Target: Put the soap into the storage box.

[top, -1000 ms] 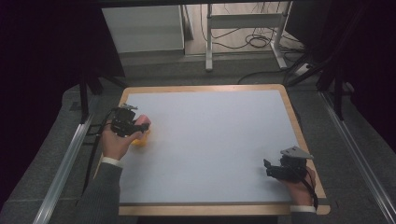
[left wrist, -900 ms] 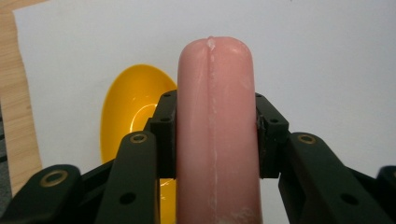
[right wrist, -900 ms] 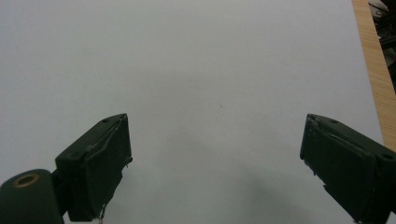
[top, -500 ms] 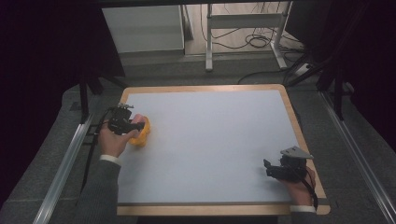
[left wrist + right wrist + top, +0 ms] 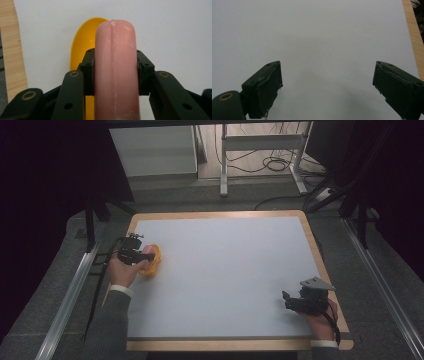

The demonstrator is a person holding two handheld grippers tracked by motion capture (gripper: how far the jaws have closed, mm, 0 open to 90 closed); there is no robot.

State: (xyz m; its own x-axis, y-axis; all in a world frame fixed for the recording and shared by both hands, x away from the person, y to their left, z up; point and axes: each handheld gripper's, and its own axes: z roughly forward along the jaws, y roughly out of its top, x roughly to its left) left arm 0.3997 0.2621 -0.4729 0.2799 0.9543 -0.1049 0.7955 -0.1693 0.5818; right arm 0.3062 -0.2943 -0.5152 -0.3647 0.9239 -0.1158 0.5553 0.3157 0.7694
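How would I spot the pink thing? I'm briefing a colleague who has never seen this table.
Start at the white table with its wooden rim and go to its left edge, where the left gripper works. The pink sausage is clamped between its jaws, above the yellow dish. It is the one rounded, pink, rod-shaped item there.

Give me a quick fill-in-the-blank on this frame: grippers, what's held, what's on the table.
1. The left gripper is shut on a pink ____.
2. Behind the sausage lies a dish coloured ____.
3. The right gripper has its jaws ____, with nothing between them.
4. The white table top has a border made of ____.

Missing words: sausage; yellow; open; wood
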